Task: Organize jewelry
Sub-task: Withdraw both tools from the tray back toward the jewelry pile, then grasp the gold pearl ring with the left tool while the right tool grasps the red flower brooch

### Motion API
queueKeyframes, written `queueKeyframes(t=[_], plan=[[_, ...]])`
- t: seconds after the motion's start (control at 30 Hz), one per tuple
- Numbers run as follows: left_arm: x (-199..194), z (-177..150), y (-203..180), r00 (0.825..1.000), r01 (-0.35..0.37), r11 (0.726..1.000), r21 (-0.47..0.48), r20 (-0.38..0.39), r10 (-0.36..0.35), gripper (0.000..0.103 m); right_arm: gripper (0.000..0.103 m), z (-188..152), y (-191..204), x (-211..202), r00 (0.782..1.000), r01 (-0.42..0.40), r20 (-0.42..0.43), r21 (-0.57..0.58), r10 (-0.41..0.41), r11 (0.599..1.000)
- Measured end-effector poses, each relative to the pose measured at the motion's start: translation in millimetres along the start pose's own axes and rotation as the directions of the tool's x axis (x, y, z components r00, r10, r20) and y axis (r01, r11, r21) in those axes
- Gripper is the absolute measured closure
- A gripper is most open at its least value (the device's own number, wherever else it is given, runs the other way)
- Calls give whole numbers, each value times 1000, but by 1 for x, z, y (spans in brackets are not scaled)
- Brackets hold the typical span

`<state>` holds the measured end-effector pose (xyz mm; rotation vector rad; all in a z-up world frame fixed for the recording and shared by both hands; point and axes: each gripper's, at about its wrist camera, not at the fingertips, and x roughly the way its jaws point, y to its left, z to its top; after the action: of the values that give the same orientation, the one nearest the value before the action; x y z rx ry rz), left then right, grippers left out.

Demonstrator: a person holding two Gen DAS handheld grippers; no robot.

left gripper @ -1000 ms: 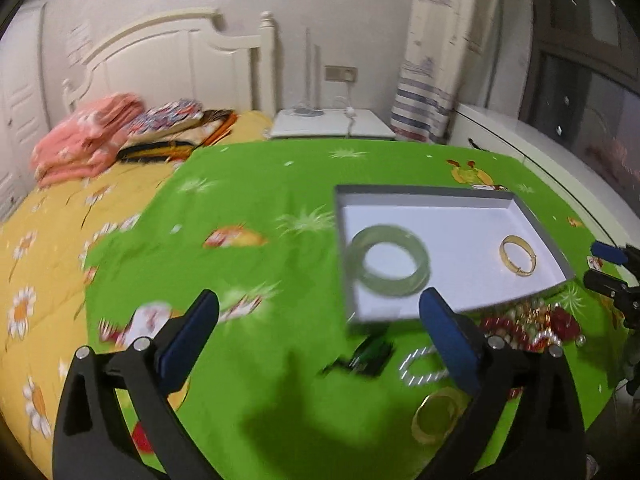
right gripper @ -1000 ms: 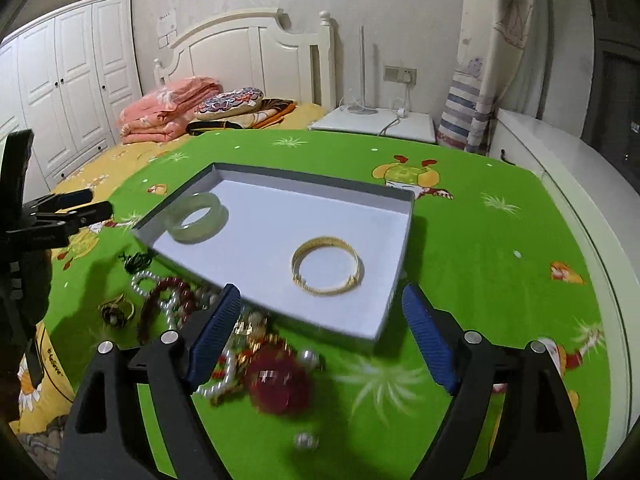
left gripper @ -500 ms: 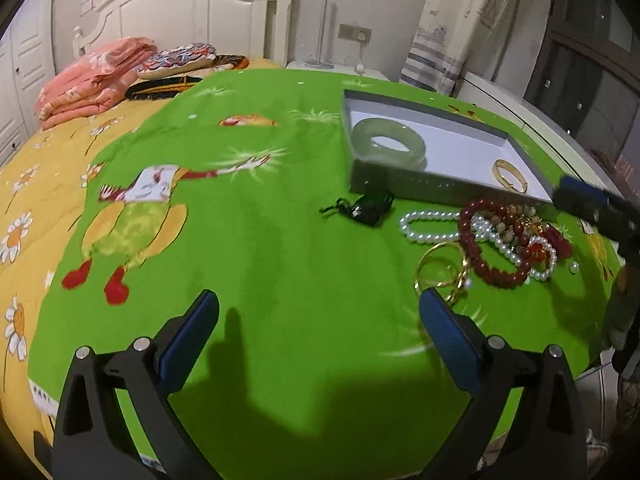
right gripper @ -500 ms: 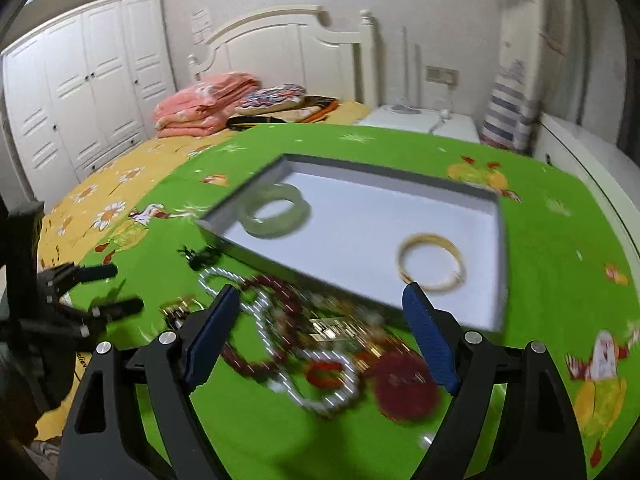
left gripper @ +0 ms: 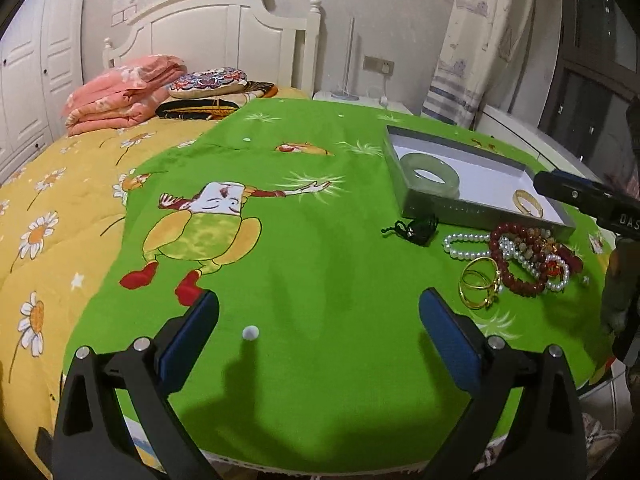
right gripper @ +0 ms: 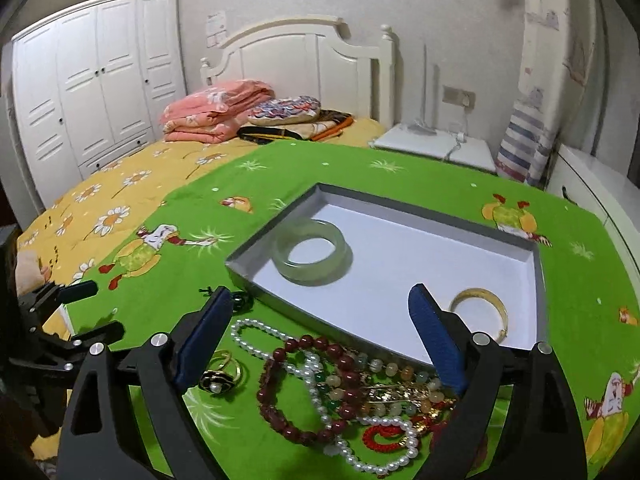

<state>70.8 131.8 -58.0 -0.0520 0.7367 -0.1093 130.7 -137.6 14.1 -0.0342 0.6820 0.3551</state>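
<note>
Beads (right gripper: 320,392) lying tangled, slippery, floppy; right gripper (right gripper: 320,332) opening wide, empty, left gripper (left gripper: 320,332) gaping empty; pinching one strand advised.

The right gripper's blue finger (right gripper: 436,344) hid part of the gold metal bangle (right gripper: 486,310); the tangled bead strands (right gripper: 360,396) blurred together, uncountable.

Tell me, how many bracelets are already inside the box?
2. The green jade bangle lies in the gray box's near-left corner. The gold bangle lies toward its right side. Nothing else shows inside.
</note>
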Motion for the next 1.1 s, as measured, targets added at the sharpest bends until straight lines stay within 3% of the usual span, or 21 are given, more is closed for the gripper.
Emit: queueKeyframes(t=[0.13, 0.3, 0.5, 0.7, 0.83, 0.93, 1.1], plan=[[8, -4, -12, 999, 26, 1000, 16, -27, -26, 7, 19, -14, -15, -5, 999, 21, -28, 23, -20, 1000], [15, -9, -32, 994, 110, 993, 45, -33, -109, 7, 19, -43, -39, -22, 996, 81, -47, 66, -78, 995], [23, -11, -60, 966, 255, 966, 50, -50, -252, 7, 19, -81, -73, -59, 985, 162, -75, 106, -155, 981], [35, -7, -94, 939, 337, 939, 74, -105, -328, 16, 20, -116, -101, -80, 979, 192, -103, 204, -174, 960], [48, 3, -103, 941, 328, 943, 66, -113, -319, 29, 27, -119, -107, -88, 984, 176, -83, 242, -161, 954], [55, 10, -107, 936, 339, 939, 59, -119, -331, 29, 29, -117, -106, -88, 988, 150, -76, 248, -135, 957], [65, 19, -111, 946, 314, 947, 64, -111, -306, 29, 33, -109, -99, -77, 991, 121, -88, 207, -105, 971]])
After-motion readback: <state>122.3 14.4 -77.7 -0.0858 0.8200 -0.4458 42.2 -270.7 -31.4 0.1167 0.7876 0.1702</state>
